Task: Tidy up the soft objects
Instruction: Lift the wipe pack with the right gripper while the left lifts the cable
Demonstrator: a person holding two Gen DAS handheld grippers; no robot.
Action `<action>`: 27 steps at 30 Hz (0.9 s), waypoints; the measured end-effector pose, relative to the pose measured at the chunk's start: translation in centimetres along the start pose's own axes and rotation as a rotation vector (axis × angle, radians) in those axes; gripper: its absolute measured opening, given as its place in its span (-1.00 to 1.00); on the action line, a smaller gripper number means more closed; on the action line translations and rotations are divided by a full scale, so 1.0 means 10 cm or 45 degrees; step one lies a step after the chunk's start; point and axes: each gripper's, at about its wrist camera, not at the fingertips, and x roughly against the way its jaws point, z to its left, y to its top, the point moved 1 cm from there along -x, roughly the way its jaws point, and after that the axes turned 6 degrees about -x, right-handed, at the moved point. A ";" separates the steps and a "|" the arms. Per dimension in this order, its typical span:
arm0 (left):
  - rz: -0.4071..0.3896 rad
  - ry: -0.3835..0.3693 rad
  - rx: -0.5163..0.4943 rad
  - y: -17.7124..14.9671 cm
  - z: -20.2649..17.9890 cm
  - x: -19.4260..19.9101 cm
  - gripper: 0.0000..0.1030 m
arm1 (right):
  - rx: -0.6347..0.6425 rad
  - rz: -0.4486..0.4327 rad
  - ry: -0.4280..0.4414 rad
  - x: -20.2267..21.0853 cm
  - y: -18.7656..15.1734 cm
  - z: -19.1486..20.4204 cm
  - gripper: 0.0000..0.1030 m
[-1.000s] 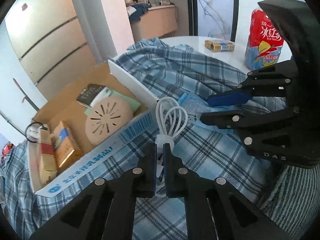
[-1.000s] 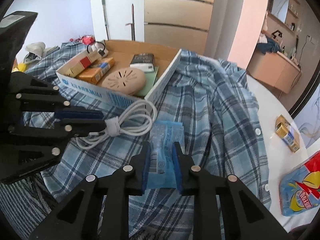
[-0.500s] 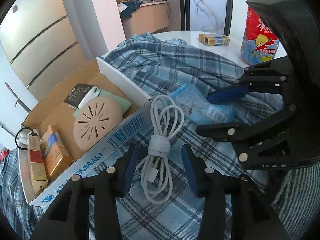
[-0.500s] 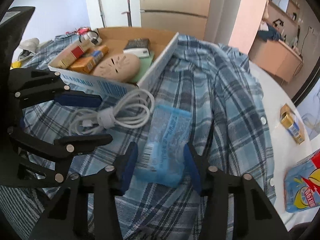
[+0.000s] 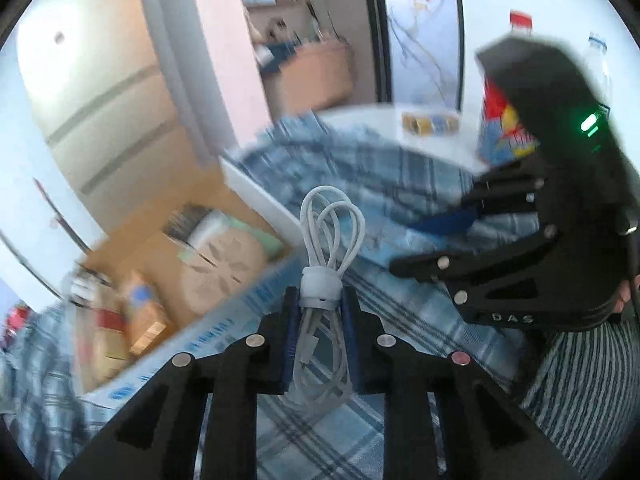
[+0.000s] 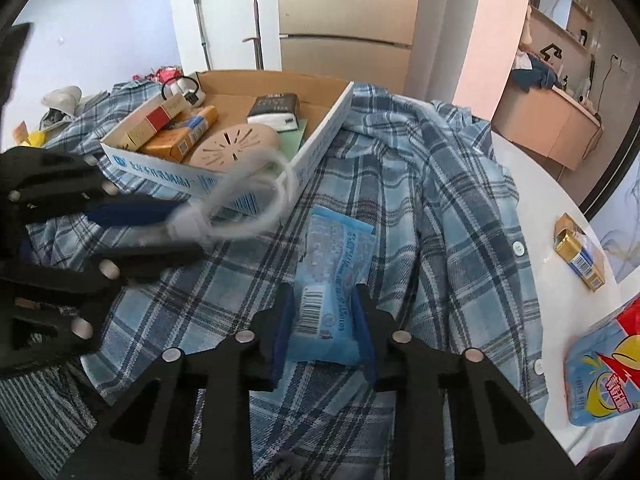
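Roughly at the pick-up stage, judging by both views, with nothing of this pair put away yet.

From the left wrist: grips a coiled white cable (image 5: pixel 332 232) in the left gripper (image 5: pixel 320 304), jaws having just been closing, blue pads now pressed against the bundle just below its wrap band. Carries the loops upright and clear of the plaid shirt (image 5: pixel 400 312), in front of the white wall of the cardboard box (image 5: pixel 256 188). Shows the right gripper (image 5: pixel 404 246) to the right, low over the shirt, fingers close together; cannot tell from this blurred view what sits between them.

From the right wrist: pinches a blue plastic packet (image 6: pixel 336 248) in the right gripper (image 6: pixel 324 308), pads tight on its barcoded near end, far end lying on the shirt (image 6: pixel 440 200). Catches the left gripper (image 6: pixel 188 232) at the left with the cable (image 6: pixel 248 200) smeared by motion, just beside the box (image 6: pixel 320 136). Finds the box already holding cartons, a dark wallet-like item and a round beige disc (image 6: pixel 236 146).

Probably leaves: drop the cable into the box, lift the packet and place it too, then deal with the shirt spread under everything. Leaves also a small gold pack (image 6: pixel 580 252) and a drink pouch (image 6: pixel 600 364) out on the white table (image 6: pixel 540 192); unclear whether these count.
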 end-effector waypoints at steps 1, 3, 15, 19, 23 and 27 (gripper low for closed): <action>-0.042 0.030 0.010 0.01 0.01 0.09 -0.57 | -0.001 -0.018 -0.006 0.03 0.00 0.00 -0.49; -0.105 0.057 0.057 0.02 0.05 0.26 -0.57 | 0.000 -0.060 -0.009 0.08 0.00 0.00 -0.49; -0.317 0.248 0.240 -0.13 0.22 0.99 -0.57 | 0.057 -0.409 -0.093 0.56 0.02 0.11 -0.49; -0.336 0.274 0.291 -0.15 0.29 1.08 -0.57 | 0.056 -0.499 -0.121 0.76 0.07 0.18 -0.49; -0.352 0.329 0.334 -0.14 0.39 1.17 -0.57 | 0.049 -0.513 -0.131 0.89 0.17 0.26 -0.49; -0.349 0.428 0.359 -0.06 0.50 1.23 -0.57 | 0.037 -0.507 -0.105 1.00 0.37 0.36 -0.49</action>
